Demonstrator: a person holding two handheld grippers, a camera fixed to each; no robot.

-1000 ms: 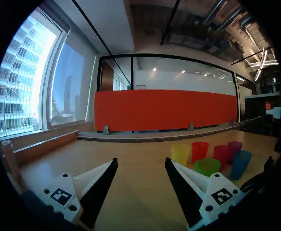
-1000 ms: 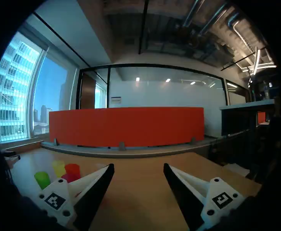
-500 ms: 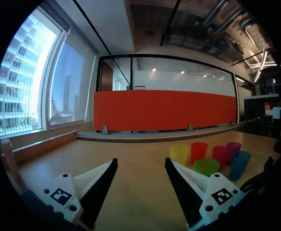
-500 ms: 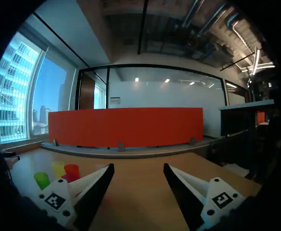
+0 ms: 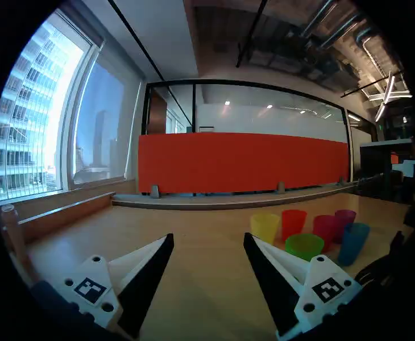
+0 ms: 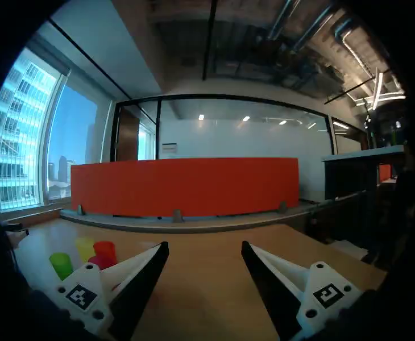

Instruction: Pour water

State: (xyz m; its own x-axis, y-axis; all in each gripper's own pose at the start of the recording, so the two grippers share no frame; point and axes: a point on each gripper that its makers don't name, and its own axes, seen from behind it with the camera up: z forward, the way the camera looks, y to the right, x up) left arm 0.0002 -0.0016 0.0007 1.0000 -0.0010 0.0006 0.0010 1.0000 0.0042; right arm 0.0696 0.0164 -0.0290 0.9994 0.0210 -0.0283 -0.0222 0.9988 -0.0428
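Left gripper view: your left hand-held gripper point(image 5: 208, 236) is spread, empty, over the tabletop point(image 5: 202, 295). Cups point(image 5: 294, 223) cluster lower right; a finger hides the green cup point(image 5: 304, 244) base.
Right gripper view: your right hand-held gripper point(image 6: 204, 244) is spread, empty. Cups point(image 6: 105, 250) sit lower left, the pink cup point(image 6: 100, 261) half-hidden by a finger.

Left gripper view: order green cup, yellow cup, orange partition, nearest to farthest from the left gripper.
1. green cup: ahead and to the right of the left gripper, front of the cup cluster.
2. yellow cup: behind the green one, slightly left.
3. orange partition: across the far end of the table.
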